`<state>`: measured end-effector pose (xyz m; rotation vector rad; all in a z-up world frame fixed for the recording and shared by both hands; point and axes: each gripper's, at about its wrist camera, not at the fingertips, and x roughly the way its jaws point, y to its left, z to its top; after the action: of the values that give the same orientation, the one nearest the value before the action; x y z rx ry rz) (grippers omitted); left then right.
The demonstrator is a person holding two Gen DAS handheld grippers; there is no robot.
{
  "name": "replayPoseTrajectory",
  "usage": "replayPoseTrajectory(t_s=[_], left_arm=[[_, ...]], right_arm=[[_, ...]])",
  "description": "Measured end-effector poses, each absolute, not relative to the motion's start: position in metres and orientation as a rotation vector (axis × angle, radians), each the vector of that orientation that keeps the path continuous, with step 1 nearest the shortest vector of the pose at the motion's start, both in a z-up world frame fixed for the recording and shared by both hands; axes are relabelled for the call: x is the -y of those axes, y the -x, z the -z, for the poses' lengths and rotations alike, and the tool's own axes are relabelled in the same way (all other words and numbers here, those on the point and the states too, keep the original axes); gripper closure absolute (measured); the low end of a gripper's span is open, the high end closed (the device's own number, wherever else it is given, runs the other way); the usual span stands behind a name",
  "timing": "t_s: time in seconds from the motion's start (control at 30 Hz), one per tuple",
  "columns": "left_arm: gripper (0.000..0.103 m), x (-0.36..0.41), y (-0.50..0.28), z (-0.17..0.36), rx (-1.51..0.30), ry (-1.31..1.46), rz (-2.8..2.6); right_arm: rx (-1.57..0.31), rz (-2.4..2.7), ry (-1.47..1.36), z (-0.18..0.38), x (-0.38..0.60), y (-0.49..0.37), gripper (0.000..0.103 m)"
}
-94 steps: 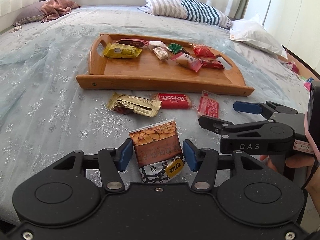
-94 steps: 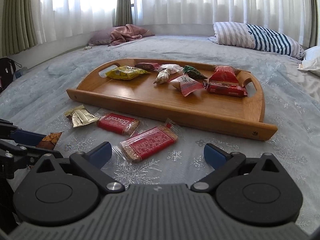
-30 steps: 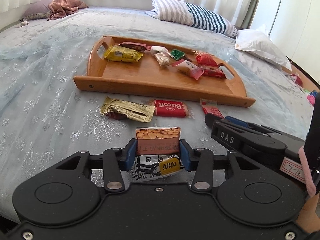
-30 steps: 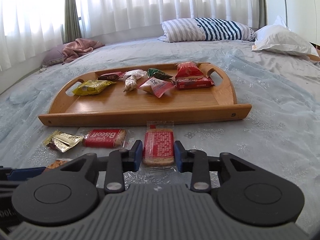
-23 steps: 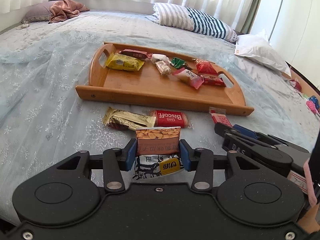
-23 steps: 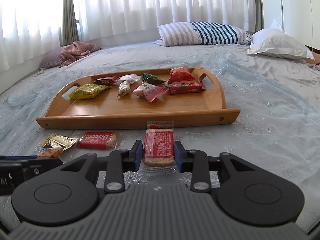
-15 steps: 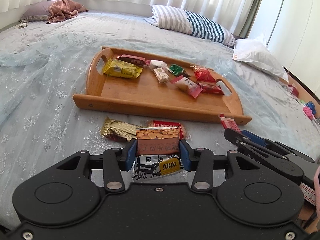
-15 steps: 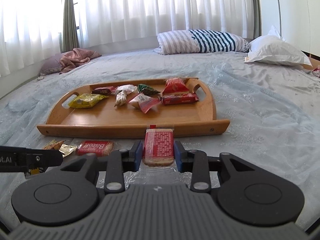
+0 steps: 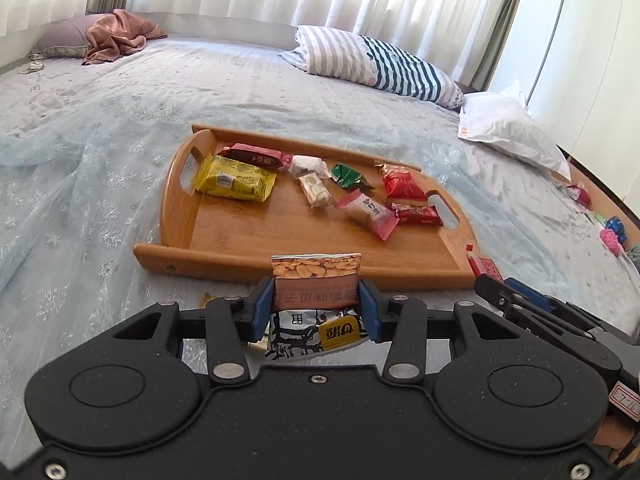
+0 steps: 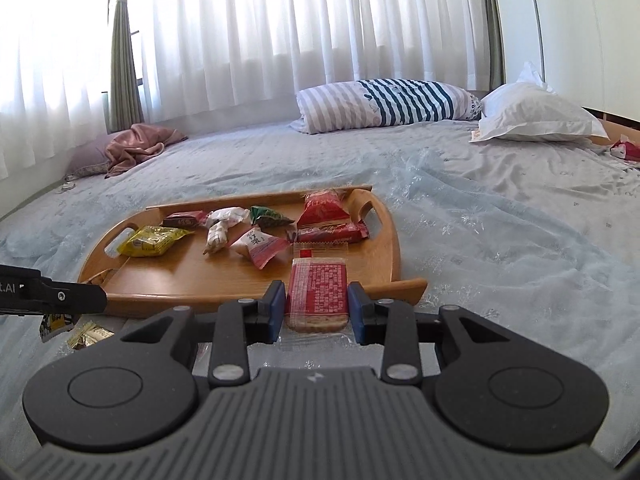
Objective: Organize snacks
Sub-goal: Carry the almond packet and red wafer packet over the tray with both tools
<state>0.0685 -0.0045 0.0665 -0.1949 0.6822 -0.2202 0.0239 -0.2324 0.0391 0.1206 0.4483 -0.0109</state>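
Note:
My left gripper (image 9: 316, 314) is shut on a peanut snack packet (image 9: 316, 286), held above the bed just short of the wooden tray's near rim (image 9: 224, 268). My right gripper (image 10: 317, 312) is shut on a red cracker packet (image 10: 318, 290), lifted in front of the tray's right corner (image 10: 408, 284). The tray holds several snacks, among them a yellow packet (image 9: 234, 178), a pink one (image 9: 368, 212) and a red bar (image 9: 416, 214). A gold wrapper (image 10: 90, 334) lies on the bed below the left gripper, mostly hidden in the left wrist view.
The tray sits on a light blue bedspread (image 9: 80, 184). A striped pillow (image 10: 384, 104) and a white pillow (image 10: 536, 116) lie at the far side, a pink cloth (image 10: 136, 148) at the far left. Small toys (image 9: 610, 234) lie at the right edge.
Both grippers have risen with their packets and moved toward the tray. The gold wrapper and the Biscoff packet on the bed have slipped out of sight beneath the left gripper.

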Motion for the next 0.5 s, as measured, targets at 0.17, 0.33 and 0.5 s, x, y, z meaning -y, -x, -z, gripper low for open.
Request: replayPoseTrajectory(t_s=[0.17,0.33,0.5], left_arm=[[0.06,0.012,-0.085,-0.074,-0.671,0.174,0.229],[0.06,0.024,-0.107,-0.077,-0.675,0.171,0.257],[0.06,0.041,-0.131,-0.075,-0.707,0.169,0.297]], right_arm=[[-0.442,0.022,-0.12,-0.042,0.238,-0.036,0.065],[-0.45,0.014,-0.111,-0.042,0.241,-0.049,0.065],[-0.475,0.001,-0.104,-0.039,0.243,-0.064,0.065]])
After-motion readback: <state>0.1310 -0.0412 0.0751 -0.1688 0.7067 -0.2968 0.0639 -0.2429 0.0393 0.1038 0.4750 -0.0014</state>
